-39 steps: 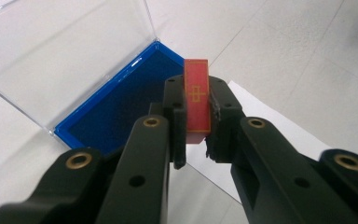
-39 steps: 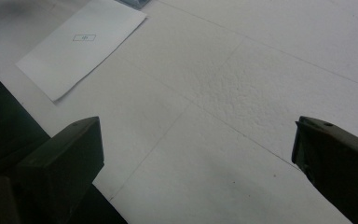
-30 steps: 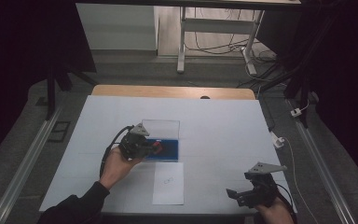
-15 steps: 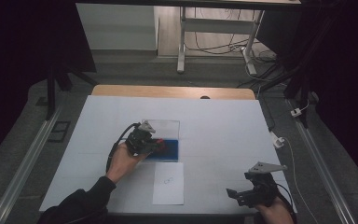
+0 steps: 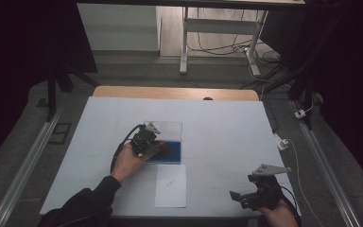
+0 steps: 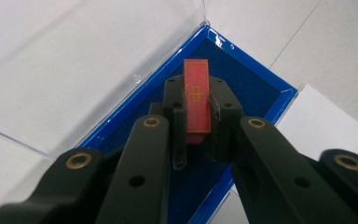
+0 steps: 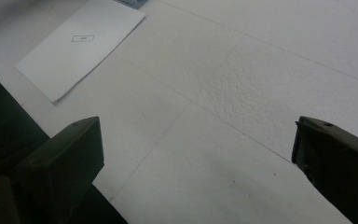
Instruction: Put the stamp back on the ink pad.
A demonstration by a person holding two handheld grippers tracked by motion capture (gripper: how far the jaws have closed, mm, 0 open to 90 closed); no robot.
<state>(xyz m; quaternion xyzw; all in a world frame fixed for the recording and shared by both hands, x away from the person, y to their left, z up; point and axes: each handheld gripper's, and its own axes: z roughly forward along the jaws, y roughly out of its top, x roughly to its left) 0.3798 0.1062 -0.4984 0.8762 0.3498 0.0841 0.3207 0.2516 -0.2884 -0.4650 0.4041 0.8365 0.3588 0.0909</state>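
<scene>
Red card (image 6: 196,100) clamped in left tongs (image 6: 197,105) over blue tray (image 6: 256,88), right tongs (image 7: 196,158) apart above table (image 7: 242,84).

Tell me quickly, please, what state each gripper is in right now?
Left gripper: closed on the red card, above the blue tray.
Right gripper: open, holding nothing, over the white table.

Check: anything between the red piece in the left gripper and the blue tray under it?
Nothing visible. The left gripper holds the red piece directly over the blue tray's bare floor; the clear lid is swung aside.
</scene>
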